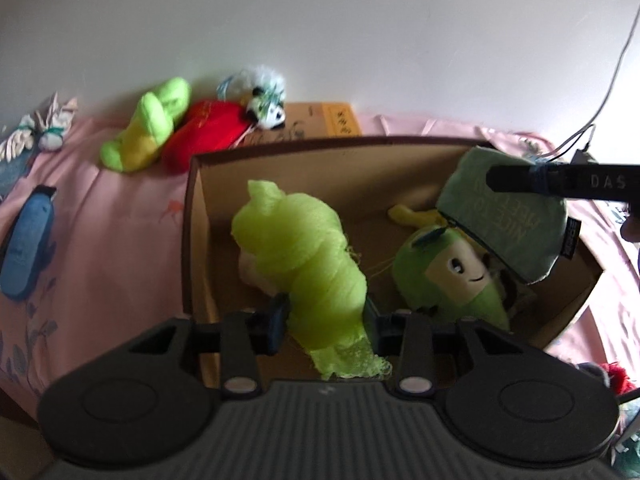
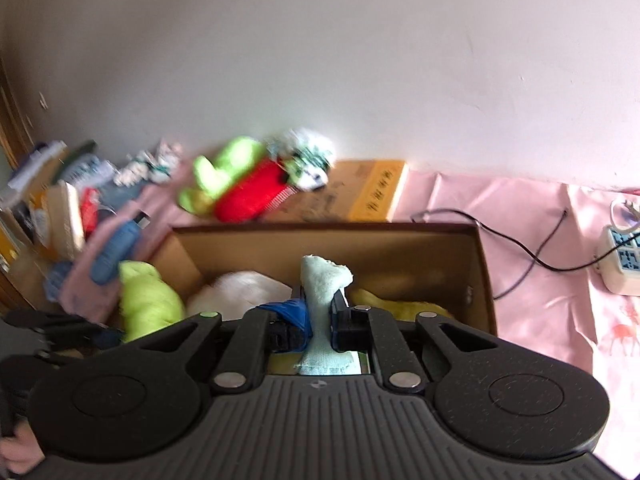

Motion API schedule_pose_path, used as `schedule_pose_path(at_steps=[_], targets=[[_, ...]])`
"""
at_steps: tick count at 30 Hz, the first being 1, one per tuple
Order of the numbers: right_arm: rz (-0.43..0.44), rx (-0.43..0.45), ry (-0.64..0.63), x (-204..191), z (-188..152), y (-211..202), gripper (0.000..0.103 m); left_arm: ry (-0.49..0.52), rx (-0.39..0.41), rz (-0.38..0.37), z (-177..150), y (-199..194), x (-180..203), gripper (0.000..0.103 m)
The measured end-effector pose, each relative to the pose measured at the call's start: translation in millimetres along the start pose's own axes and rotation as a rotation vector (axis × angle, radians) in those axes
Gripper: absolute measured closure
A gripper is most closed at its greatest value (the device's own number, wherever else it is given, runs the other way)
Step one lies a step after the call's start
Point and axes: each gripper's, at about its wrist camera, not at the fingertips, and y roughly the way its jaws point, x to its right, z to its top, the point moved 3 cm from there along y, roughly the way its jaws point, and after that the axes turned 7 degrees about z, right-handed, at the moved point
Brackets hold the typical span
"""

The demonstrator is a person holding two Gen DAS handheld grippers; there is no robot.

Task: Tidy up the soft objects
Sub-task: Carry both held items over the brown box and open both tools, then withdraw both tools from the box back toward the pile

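the cardboard box (image 1: 200, 216) sits open on the pink sheet (image 1: 120, 216), its brown walls standing up around a heap of soft things. the left gripper (image 1: 325, 320) has its jaws clenched on the lime mesh bundle (image 1: 296, 240), which reaches forward from the jaws over the box's left half, its frayed end trailing back toward the camera. something pale and fuzzy shows just under that bundle; what it is cannot be told. in the right half of the box lies a green plush face (image 1: 452, 272) with a cream smiling patch, and a yellow plush piece (image 1: 408, 216) pokes out behind it.

the right gripper (image 2: 320, 320) has its jaws closed on the pale green pouch (image 2: 324, 284), holding it over the box's right side; from the left wrist view the same pouch (image 1: 508, 216) hangs above the green plush face, printed lettering on its side, with one dark finger of the right gripper crossing its top.

outside the box, at the far edge by the wall, a lime and yellow plush (image 1: 148, 128) leans against a red plush (image 1: 204, 136), with a small panda toy (image 1: 268, 114) just beside them. a flat cardboard lid (image 2: 360, 192) lies behind the box. a blue item (image 1: 28, 248) rests on the sheet well left of the box, and a white power strip (image 2: 620, 260) with a dark cable sits to the right.
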Motion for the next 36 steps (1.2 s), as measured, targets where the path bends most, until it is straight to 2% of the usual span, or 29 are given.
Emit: schedule_pose_path(at_steps=[4, 5, 7, 10, 15, 20, 25, 36], targets=[[-0.045, -0.028, 0.072, 21, -5, 10, 0.103, -0.008, -0.008, 0.027, 0, 8, -3, 0.058], [-0.063, -0.030, 0.095, 25, -5, 10, 0.103, -0.010, -0.012, 0.028, 0, 9, -3, 0.049], [-0.093, -0.024, 0.131, 33, -5, 9, 0.102, -0.008, -0.005, 0.029, 0, 9, -3, 0.039], [-0.124, -0.002, 0.163, 39, -4, 3, 0.101, -0.012, -0.003, 0.040, 0, 8, -2, 0.039], [-0.124, 0.057, 0.242, 49, -3, -13, 0.101, -0.058, -0.014, 0.047, -1, 3, -7, 0.039], [-0.086, 0.099, 0.302, 46, 0, -33, 0.100, -0.093, 0.007, 0.066, -1, -15, -10, 0.039], [-0.082, 0.150, 0.316, 31, 0, -59, 0.099, -0.071, 0.012, 0.128, -1, -31, -4, 0.039], [0.027, 0.195, 0.341, -1, -12, -99, 0.098, -0.035, 0.013, 0.223, -10, -64, 12, 0.039]])
